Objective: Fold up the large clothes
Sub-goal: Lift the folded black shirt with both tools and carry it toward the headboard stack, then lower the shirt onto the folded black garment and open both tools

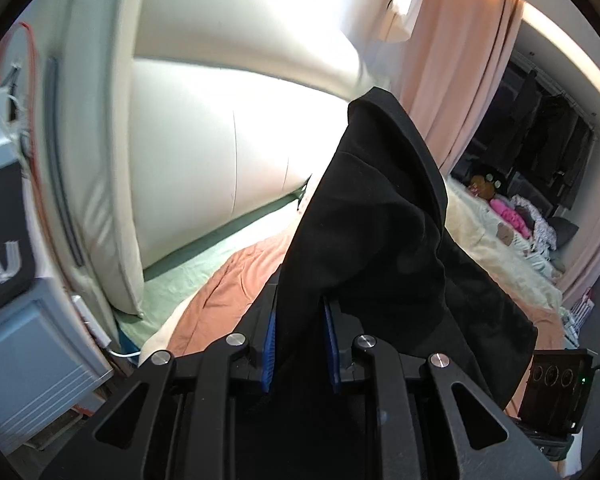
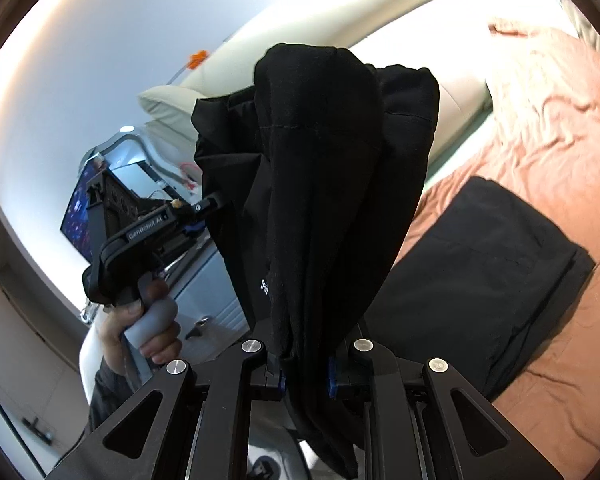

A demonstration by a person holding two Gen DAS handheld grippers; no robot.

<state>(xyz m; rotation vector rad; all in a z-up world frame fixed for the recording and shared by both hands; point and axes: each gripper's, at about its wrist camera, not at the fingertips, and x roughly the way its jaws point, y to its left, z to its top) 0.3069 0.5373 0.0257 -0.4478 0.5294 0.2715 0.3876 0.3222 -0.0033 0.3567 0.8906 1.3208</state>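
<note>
In the left wrist view, nearest the lens, the left gripper (image 1: 302,344) has its blue pads (image 1: 271,334) pinching a bunch of the black garment (image 1: 376,216), which rises from the jaws and drapes to the right above the orange bedspread (image 1: 220,300). Behind stand one cream headboard (image 1: 204,132) and peach curtains (image 1: 452,80).

In the right wrist view, the right gripper (image 2: 306,376) is pressed onto another gathered part of the same black garment (image 2: 320,184), held clear of the bed. A hand (image 2: 148,328) carries the left gripper at left. One folded dark garment (image 2: 480,280) already lies flat on the bedspread.

Judged from this, the held piece is being carried for spreading: keep both pinches firm, draw the two grippers apart until the cloth hangs taut, and lay it beside the folded one, not on it.

Count: two grippers, two dark garments, one hand in view.
</note>
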